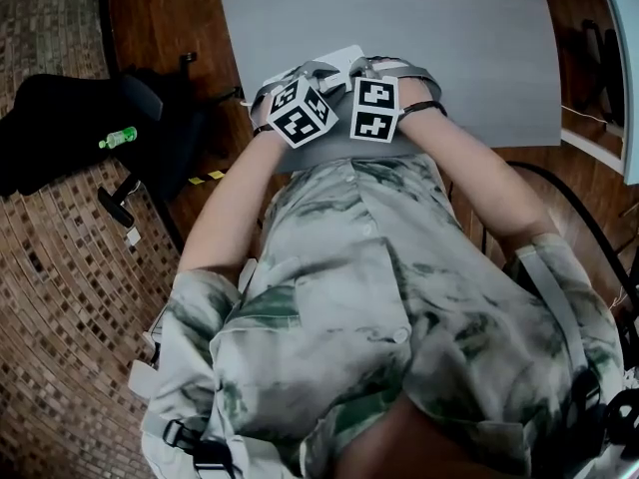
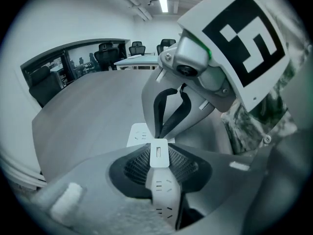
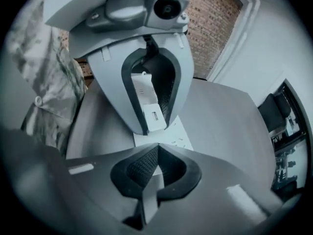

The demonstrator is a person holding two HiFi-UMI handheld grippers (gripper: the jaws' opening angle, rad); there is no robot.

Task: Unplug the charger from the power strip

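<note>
A white power strip (image 2: 139, 133) lies on the grey table (image 1: 419, 38) near its front edge, in front of the person's body. A small white charger (image 2: 159, 153) with a USB port stands on the strip. My left gripper (image 2: 159, 156) is shut on the charger, one mesh pad against each side. In the right gripper view the charger (image 3: 151, 114) shows inside the left gripper's jaws. My right gripper (image 3: 155, 176) faces the left one, shut, its tips down on the strip (image 3: 168, 137) just beside the charger. In the head view both marker cubes hide the jaws.
A black office chair (image 1: 90, 118) with a green bottle (image 1: 118, 138) on it stands on the floor at the left. Black cables (image 1: 589, 228) run along the floor at the right. More desks and chairs (image 2: 137, 50) stand at the far end of the room.
</note>
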